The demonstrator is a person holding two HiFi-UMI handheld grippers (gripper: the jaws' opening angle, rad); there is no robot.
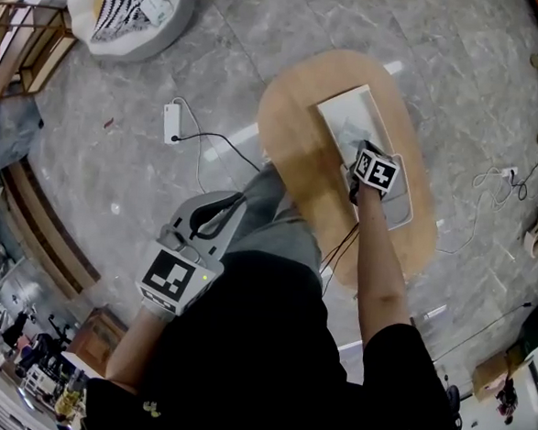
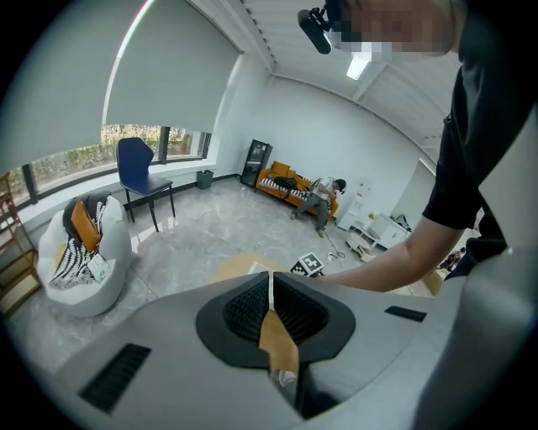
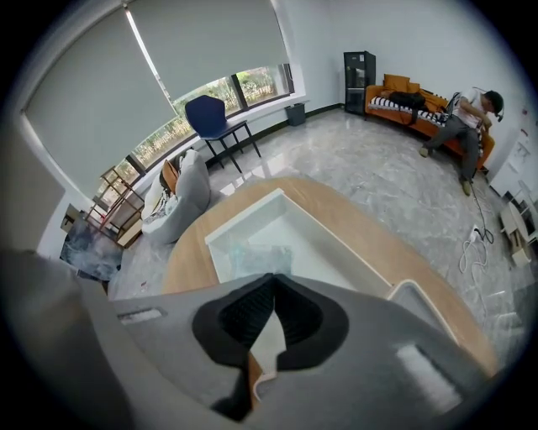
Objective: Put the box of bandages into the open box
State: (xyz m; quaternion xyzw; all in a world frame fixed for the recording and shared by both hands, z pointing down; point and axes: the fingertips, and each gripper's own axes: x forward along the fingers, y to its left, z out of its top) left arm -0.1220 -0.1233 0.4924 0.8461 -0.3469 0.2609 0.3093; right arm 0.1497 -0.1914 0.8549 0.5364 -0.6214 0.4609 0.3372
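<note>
Right gripper [image 3: 271,294] shut, pads pressed together with nothing between, poised over the box [image 3: 244,214] on the table [image 3: 353,227]. Left gripper [image 2: 270,290] likewise closed and empty, held off the table at 8 o'clock in the head view, above the floor [image 1: 115,180]. Pale packet [image 3: 259,256] lying inside the box at 12 o'clock from the right jaws; probably the bandages, though too blurred to say for sure. If so, task likely all but done: best to lift straight up and away without nudging the walls. If a regrip is needed, better to open the jaws well above the rim, come down steeply inside the walls and close across the packet's narrow side. White lid [image 3: 420,298] just beside the box at 4 o'clock in the right gripper view, so no swinging that way. Table edge close past the lid; bare wood at 9 o'clock of the box. Cable [image 1: 214,139] on the floor at 10 o'clock in the head view, well apart from both grippers.
</note>
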